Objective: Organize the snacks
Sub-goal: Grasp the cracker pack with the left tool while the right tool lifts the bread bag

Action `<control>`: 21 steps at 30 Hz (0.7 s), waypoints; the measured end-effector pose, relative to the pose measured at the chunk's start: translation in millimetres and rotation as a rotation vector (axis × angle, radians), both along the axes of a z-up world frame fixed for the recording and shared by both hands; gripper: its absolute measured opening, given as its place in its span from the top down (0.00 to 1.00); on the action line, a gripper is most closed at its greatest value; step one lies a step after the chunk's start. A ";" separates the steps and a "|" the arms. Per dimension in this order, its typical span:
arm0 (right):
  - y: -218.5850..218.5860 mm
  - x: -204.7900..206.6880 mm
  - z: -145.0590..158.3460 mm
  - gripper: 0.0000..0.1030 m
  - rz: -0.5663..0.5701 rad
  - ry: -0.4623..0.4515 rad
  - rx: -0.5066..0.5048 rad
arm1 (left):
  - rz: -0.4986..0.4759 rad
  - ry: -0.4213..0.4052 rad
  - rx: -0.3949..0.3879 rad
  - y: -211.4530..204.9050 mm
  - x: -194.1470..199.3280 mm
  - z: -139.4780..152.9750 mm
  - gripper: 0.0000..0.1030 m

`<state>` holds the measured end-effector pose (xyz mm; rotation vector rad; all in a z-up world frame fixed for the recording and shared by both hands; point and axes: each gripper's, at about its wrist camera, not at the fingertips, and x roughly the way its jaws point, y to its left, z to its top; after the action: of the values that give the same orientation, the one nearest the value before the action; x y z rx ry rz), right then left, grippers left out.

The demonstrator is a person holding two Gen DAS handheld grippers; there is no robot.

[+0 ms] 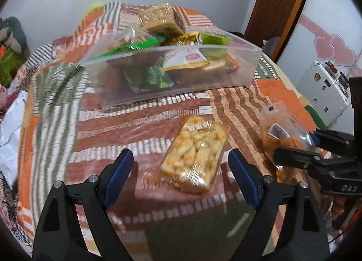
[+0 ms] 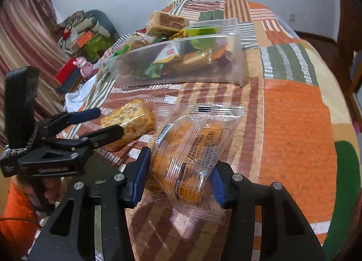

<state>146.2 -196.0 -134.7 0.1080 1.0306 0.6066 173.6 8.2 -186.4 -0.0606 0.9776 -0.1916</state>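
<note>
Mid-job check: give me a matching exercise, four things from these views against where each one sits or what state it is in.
Things:
1. left hand-held gripper
2. right hand-held gripper
3. clear zip bag
4. wafer block

States:
A. lying on the blanket, full of mixed snacks
B. jaws wide, a tray of biscuits lying between them, untouched
C. closed on a clear packet of orange snacks
D. behind the bag, at the far end

Pairs: 1-B, 2-C, 3-A, 4-D
</note>
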 end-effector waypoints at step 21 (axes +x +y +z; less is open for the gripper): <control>-7.0 15.0 25.5 0.56 -0.053 -0.088 -0.003 | -0.017 -0.064 -0.078 -3.9 2.5 13.6 0.57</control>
<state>161.2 -203.1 -109.2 0.1044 0.9405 0.5566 176.1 4.3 -172.8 -0.1165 0.9070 -0.2458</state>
